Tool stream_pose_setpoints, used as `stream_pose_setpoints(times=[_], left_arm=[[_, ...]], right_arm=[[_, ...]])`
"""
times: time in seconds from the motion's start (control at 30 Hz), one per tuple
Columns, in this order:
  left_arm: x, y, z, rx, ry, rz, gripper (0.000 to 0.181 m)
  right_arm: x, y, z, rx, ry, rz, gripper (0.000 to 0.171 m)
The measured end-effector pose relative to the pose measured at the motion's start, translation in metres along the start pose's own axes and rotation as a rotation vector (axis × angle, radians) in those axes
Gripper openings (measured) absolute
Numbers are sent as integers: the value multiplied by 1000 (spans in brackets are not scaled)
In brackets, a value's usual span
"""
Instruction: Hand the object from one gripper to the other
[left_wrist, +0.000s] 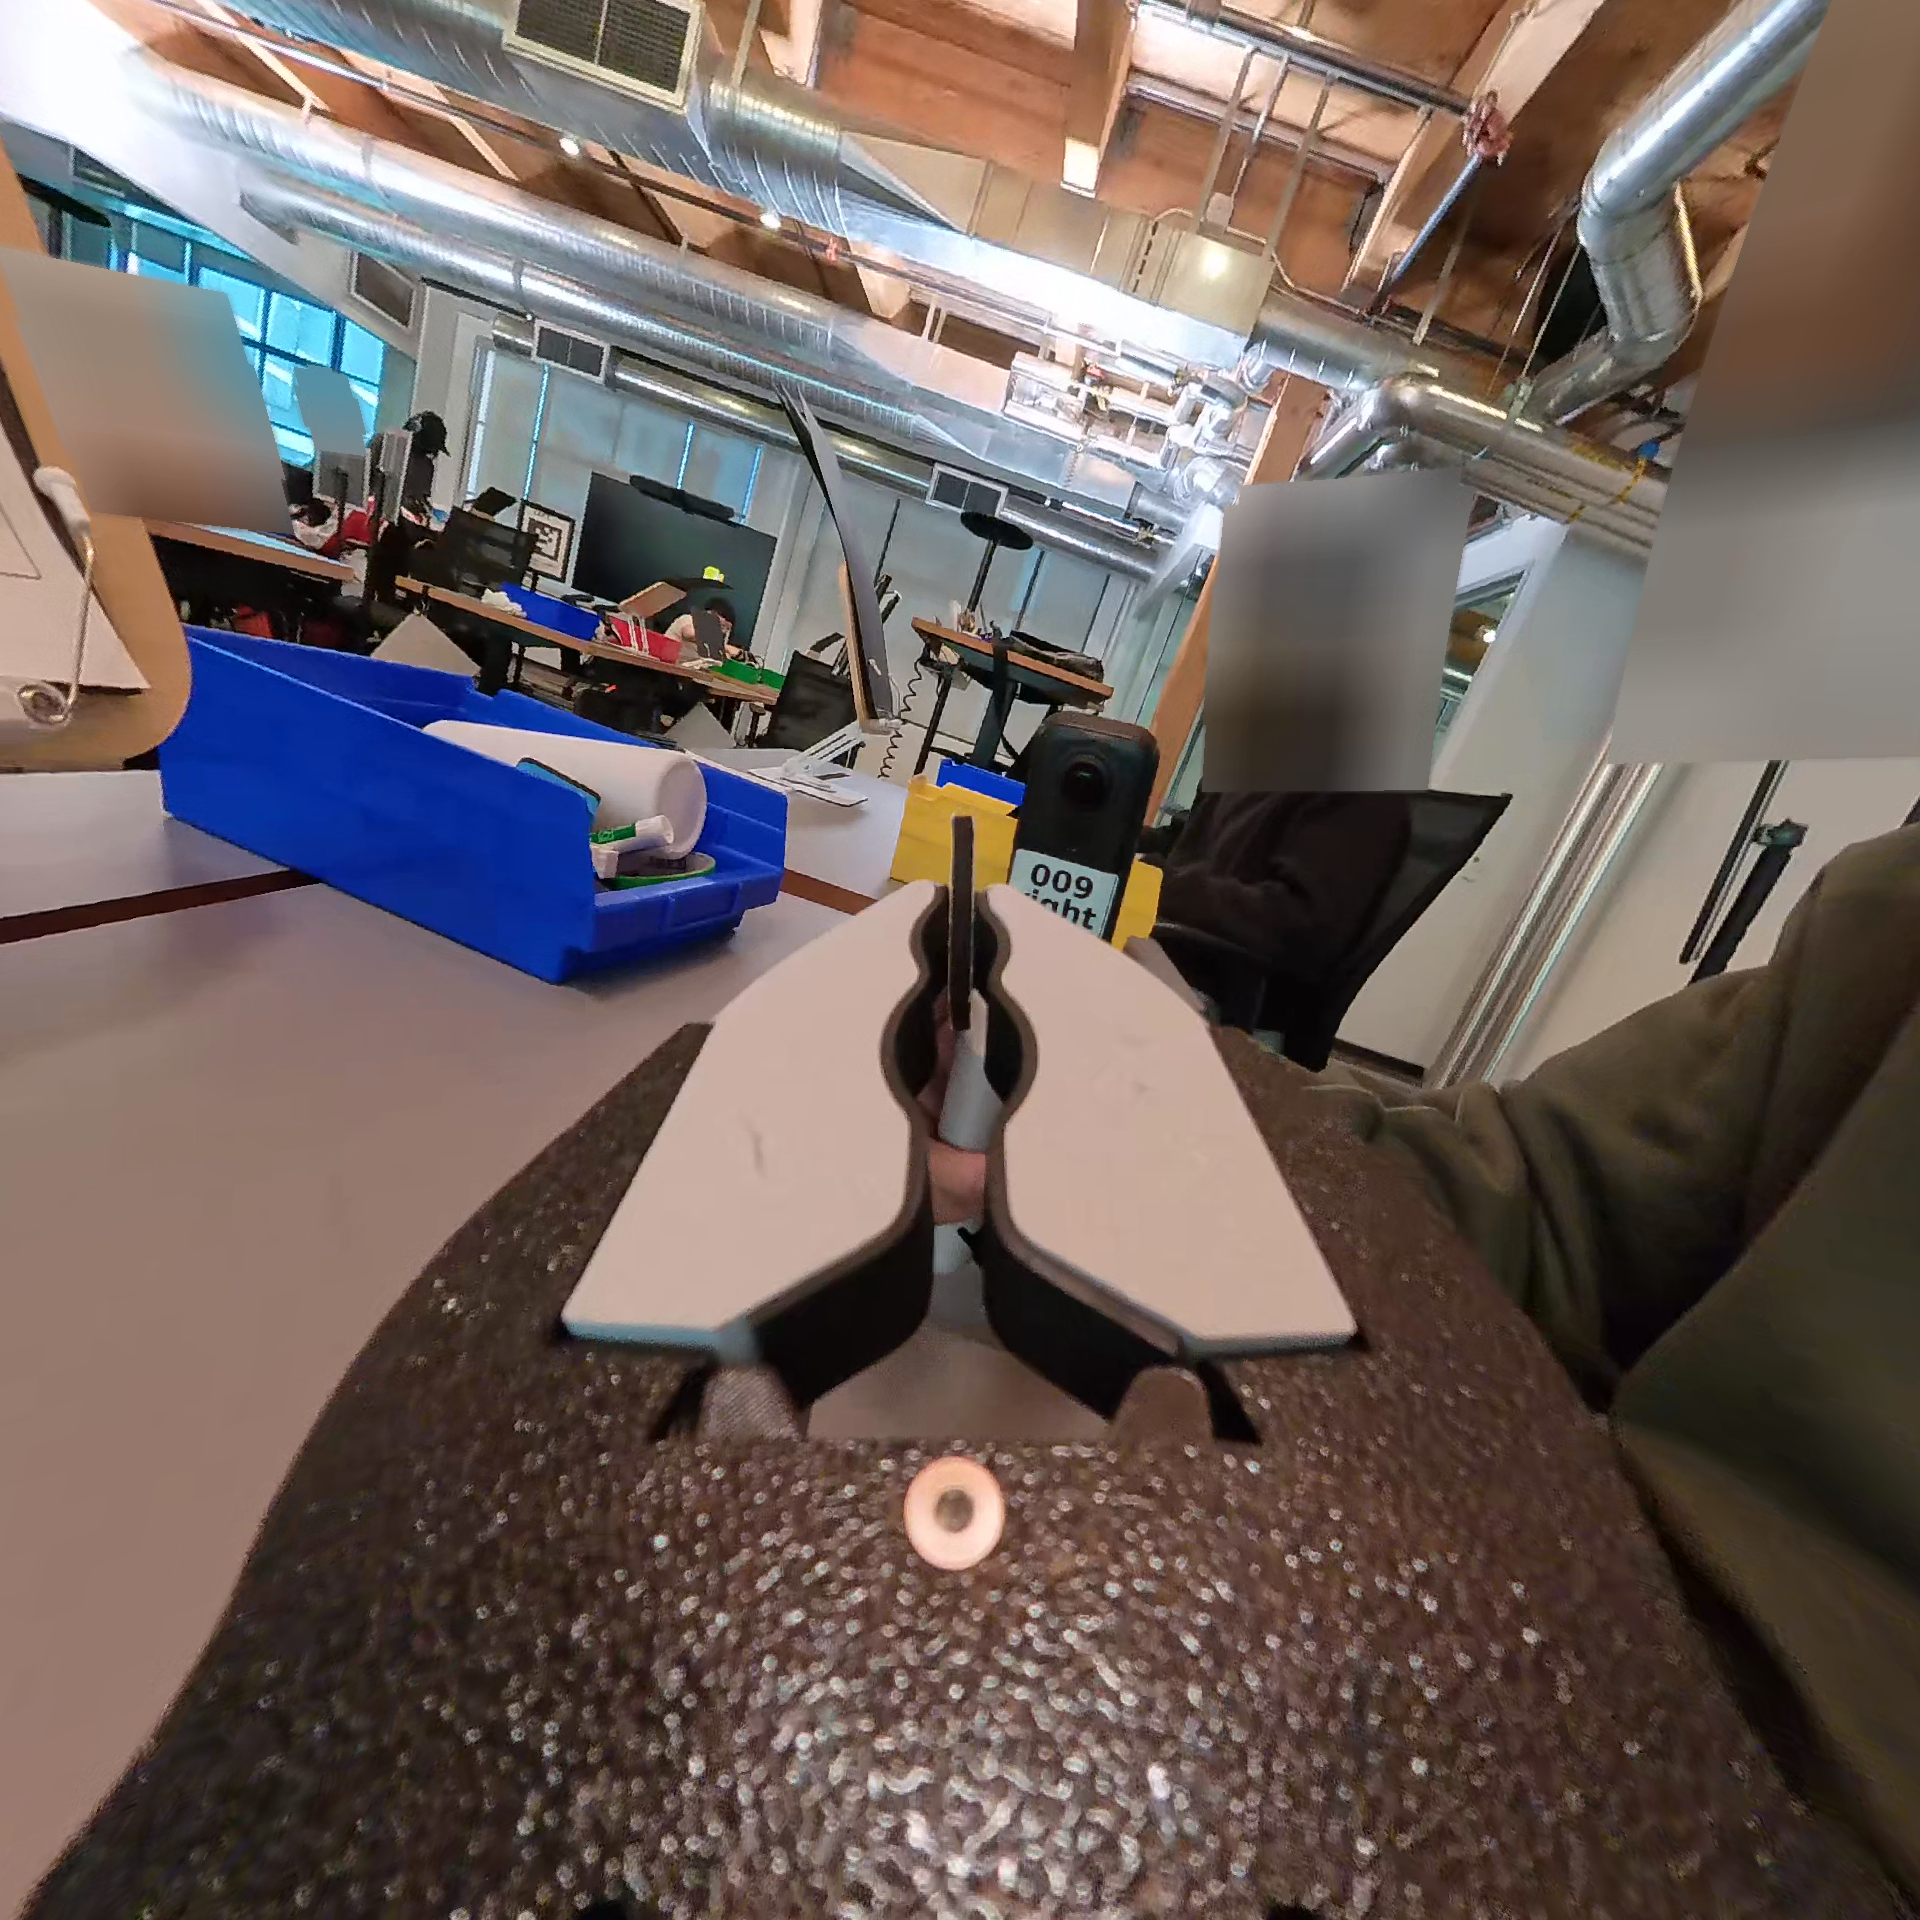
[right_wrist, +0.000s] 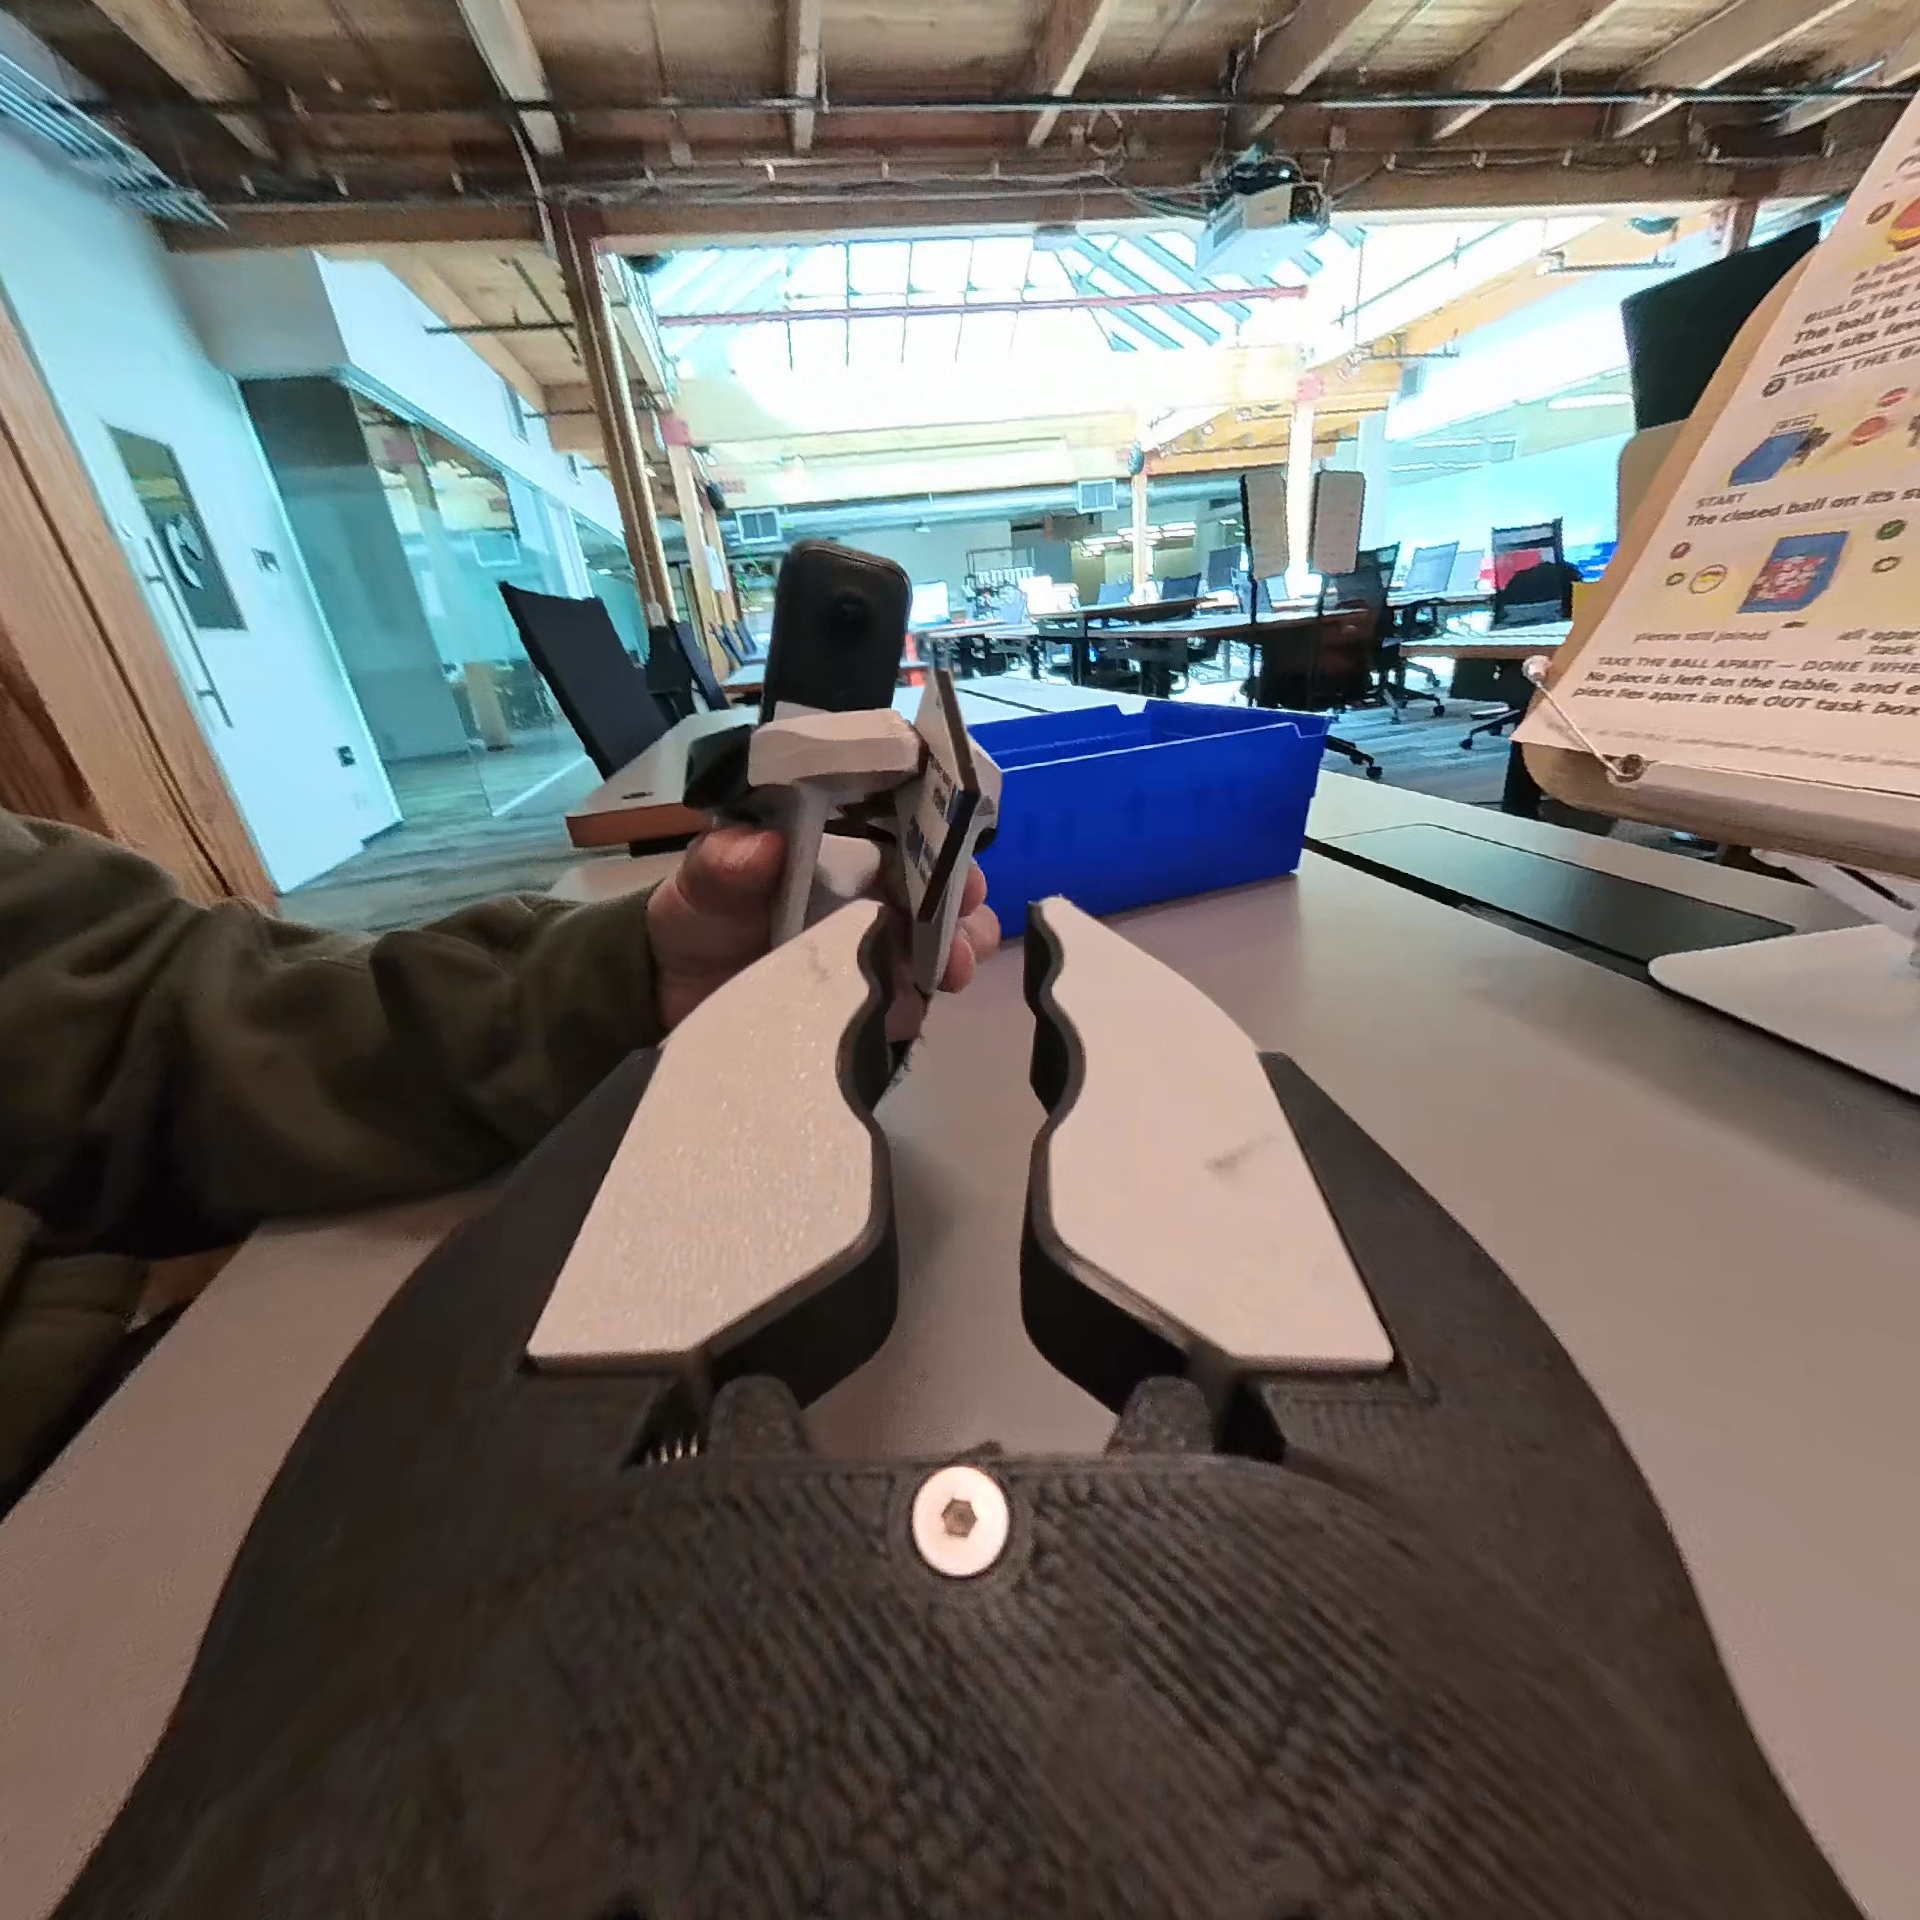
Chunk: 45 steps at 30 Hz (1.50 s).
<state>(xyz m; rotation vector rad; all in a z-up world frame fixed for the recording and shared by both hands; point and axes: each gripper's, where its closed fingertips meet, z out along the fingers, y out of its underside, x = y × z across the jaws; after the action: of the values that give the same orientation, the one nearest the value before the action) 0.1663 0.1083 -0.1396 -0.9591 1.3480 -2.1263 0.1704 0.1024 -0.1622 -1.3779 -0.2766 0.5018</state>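
My left gripper (left_wrist: 958, 906) is shut on a thin flat card (left_wrist: 959, 883), which I see edge-on as a dark strip sticking out past the fingertips. In the right wrist view the card (right_wrist: 932, 831) shows a white and blue printed face, held upright in the left gripper's fingers (right_wrist: 971, 805) by a hand (right_wrist: 717, 894) in an olive sleeve. My right gripper (right_wrist: 956, 930) is open and empty. The card's lower end hangs just in front of its left fingertip (right_wrist: 847, 940), at the mouth of the gap. The right gripper's camera body (left_wrist: 1086, 790) faces the left gripper from close behind the card.
A blue bin (left_wrist: 343, 790) with a white roll and small items stands on the grey table (left_wrist: 260, 1091), and a yellow bin (left_wrist: 935, 831) is behind. It also shows in the right wrist view (right_wrist: 1143, 800). A clipboard stand with a sheet (right_wrist: 1745, 540) is at the right. A person sits beyond (left_wrist: 1288, 894).
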Motion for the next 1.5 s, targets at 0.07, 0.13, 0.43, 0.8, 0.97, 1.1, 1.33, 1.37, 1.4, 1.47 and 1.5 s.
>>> stream_pose_setpoints(times=[0.07,0.13,0.43,0.8,0.97,1.1,1.33,1.37,1.4,1.47,1.5], left_arm=[[2,1,2,-3,3,25,3],[2,4,3,-11,2,24,3],[-6,25,-7,-296,-89,307,23],[-17,74,-20,-682,-107,552,8],[-19,64,-14,-588,-126,428,3],[-13,26,-4,-266,-111,190,3],[-7,5,0,-23,-50,33,3],[-6,4,1,-16,-52,36,3],[-5,5,2,-13,-52,40,3],[-4,9,6,-28,-48,42,3],[-3,12,7,-36,-49,48,3]], right_arm=[[-5,-1,2,18,-31,21,23],[-5,-2,3,27,-25,25,15],[0,25,-9,-262,-54,-37,3],[-2,63,-18,-535,-75,-205,3],[8,50,-17,-428,-10,-141,5],[12,26,-11,-231,13,-4,30],[5,-4,-1,41,26,78,22],[2,-1,1,24,10,77,23],[0,2,4,3,6,77,25],[-3,2,7,9,6,60,23],[-3,0,7,27,17,50,19]])
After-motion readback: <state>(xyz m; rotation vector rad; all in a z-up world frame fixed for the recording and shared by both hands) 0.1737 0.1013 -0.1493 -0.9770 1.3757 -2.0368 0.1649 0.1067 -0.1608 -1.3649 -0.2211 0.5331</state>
